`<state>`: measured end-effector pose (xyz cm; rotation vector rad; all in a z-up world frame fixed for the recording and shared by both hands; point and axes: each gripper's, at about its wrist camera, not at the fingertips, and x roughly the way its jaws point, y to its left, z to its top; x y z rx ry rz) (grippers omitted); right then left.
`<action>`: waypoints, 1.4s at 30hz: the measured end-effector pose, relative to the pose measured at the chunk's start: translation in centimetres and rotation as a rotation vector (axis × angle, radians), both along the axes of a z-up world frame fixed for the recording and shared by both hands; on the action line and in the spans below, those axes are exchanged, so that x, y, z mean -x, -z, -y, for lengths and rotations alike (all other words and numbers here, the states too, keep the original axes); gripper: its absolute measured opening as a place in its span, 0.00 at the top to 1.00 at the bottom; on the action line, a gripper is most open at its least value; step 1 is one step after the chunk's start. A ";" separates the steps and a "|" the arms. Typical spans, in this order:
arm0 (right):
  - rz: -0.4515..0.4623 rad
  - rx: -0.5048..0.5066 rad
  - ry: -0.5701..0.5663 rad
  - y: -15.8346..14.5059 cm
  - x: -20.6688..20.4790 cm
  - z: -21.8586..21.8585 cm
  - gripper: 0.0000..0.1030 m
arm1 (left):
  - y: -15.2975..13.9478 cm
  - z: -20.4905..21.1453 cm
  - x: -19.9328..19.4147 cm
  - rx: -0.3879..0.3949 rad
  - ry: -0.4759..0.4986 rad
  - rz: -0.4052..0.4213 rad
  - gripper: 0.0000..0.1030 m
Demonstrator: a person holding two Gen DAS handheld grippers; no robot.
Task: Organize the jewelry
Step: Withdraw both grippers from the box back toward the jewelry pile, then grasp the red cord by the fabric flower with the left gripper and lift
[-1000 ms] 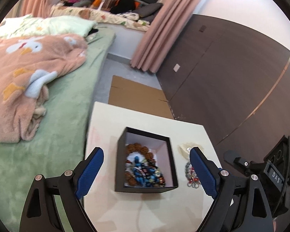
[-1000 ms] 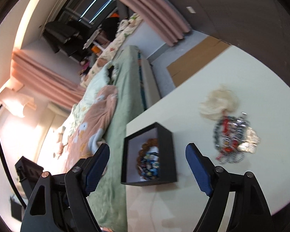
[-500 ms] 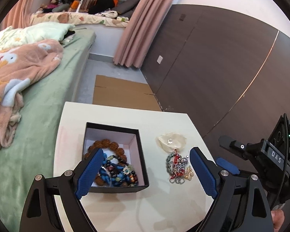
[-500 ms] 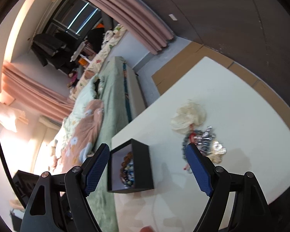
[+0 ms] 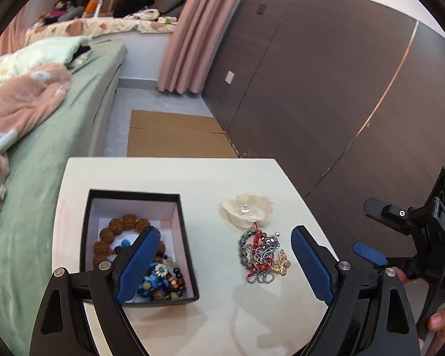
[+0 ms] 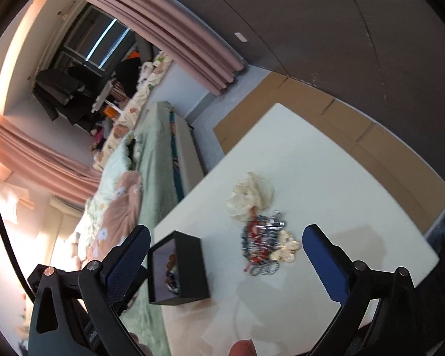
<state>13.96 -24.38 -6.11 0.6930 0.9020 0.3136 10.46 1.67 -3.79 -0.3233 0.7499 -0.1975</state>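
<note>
A black box [image 5: 135,246] with a white lining holds brown bead bracelets and several coloured beads; it also shows in the right wrist view [image 6: 178,268]. A tangle of jewellery [image 5: 262,256] lies on the white table [image 5: 175,175] right of the box, below a cream fabric flower [image 5: 247,210]. The tangle [image 6: 264,246] and flower [image 6: 249,194] show in the right wrist view too. My left gripper [image 5: 222,262] is open and empty above the table between box and tangle. My right gripper [image 6: 225,262] is open and empty, hovering near the tangle; it also shows at the right edge of the left wrist view [image 5: 406,237].
A bed [image 5: 41,136] with green sheet and pink blanket borders the table's left side. Flat cardboard [image 5: 175,135] lies on the floor beyond the table. A dark wood wall [image 5: 326,89] runs along the right. Pink curtains [image 5: 190,35] hang at the back.
Both grippers have swung right, so the jewellery tangle now sits between the fingers. The box has slid left in both views. Both stay open and empty.
</note>
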 end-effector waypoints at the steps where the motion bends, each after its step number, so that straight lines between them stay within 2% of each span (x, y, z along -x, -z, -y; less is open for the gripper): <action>1: -0.011 0.012 0.004 0.1 -0.1 0.3 0.00 | 0.0 0.3 -0.2 -0.013 0.003 0.010 0.12; 4: -0.066 0.047 0.021 0.5 -0.6 1.2 0.00 | 0.2 1.3 -0.9 -0.027 0.035 0.018 0.13; 8: -0.130 0.123 0.042 1.3 -1.3 2.1 0.00 | 1.3 2.7 -2.5 -0.037 0.083 -0.019 0.25; 15: -0.196 0.095 0.059 2.5 -2.4 4.2 0.00 | 2.7 4.8 -4.2 -0.024 0.137 -0.065 0.44; 19: -0.216 0.079 0.055 2.9 -2.5 4.8 0.00 | 3.8 6.2 -4.9 -0.039 0.165 -0.102 0.58; 27: -0.235 0.035 0.063 3.3 -2.2 6.4 0.00 | 6.0 8.5 -5.7 -0.090 0.187 -0.132 0.68; 30: -0.240 0.028 0.065 3.4 -2.2 6.7 0.00 | 6.8 8.8 -6.1 -0.093 0.180 -0.151 0.75; 36: -0.249 0.024 0.055 3.6 -2.3 7.0 0.00 | 7.9 9.1 -6.6 -0.119 0.163 -0.163 0.77; 38: -0.252 0.030 0.050 3.6 -2.4 6.9 0.00 | 8.3 9.1 -7.1 -0.121 0.149 -0.169 0.90; 42: -0.249 0.052 0.031 3.6 -2.6 6.2 0.00 | 8.2 8.8 -7.0 -0.089 0.134 -0.174 0.93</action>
